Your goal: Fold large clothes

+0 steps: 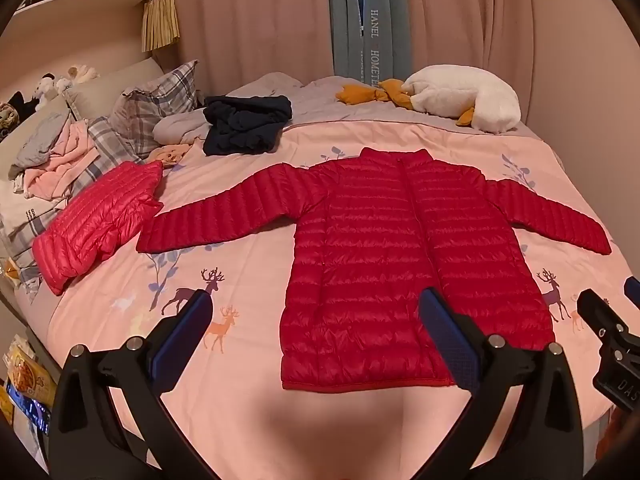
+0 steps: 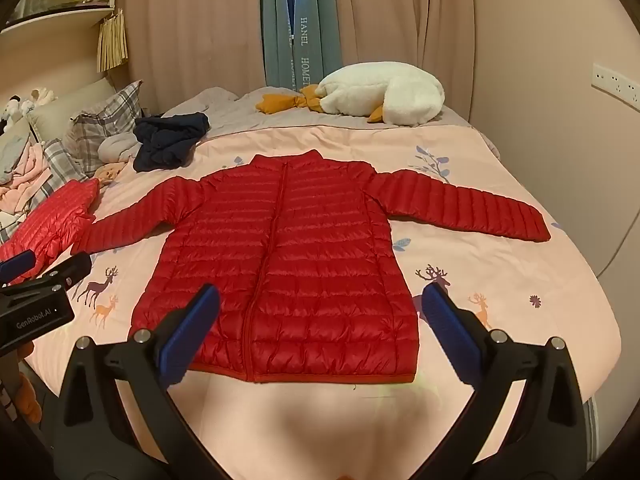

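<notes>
A red quilted puffer jacket (image 1: 400, 248) lies flat on the pink bedspread (image 1: 224, 392), zipped, collar away from me, both sleeves spread out; it also shows in the right wrist view (image 2: 288, 264). My left gripper (image 1: 320, 320) is open and empty, hovering near the jacket's hem at its left half. My right gripper (image 2: 320, 316) is open and empty, hovering over the hem at its right half. The right gripper's body shows at the right edge of the left wrist view (image 1: 612, 340).
A folded pink-red puffer jacket (image 1: 100, 224) lies left of the spread jacket. A dark navy garment (image 1: 244, 124) and plaid pillows (image 1: 156, 108) lie at the back left. A white plush goose (image 1: 464, 96) lies at the back. Curtains hang behind the bed.
</notes>
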Motion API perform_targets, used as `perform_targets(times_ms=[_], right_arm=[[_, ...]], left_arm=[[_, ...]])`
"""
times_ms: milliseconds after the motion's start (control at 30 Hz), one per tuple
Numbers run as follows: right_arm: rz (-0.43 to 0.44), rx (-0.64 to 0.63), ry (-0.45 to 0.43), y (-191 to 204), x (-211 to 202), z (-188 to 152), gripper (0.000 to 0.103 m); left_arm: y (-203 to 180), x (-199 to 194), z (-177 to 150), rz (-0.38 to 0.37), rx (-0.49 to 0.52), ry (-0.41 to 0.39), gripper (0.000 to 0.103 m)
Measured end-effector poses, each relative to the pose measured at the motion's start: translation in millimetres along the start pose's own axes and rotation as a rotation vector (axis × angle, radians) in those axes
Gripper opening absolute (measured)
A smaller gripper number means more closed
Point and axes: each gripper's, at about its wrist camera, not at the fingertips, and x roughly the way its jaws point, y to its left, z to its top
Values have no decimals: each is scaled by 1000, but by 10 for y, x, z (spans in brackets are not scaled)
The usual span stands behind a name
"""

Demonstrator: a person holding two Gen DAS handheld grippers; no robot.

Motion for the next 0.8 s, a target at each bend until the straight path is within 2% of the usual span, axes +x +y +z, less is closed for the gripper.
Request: perform_targets(times_ms=[800], right_arm=[[-5,-2,-3,4,-4,-24,101]], left_arm=[[-18,-43,6,-7,17,7,102]])
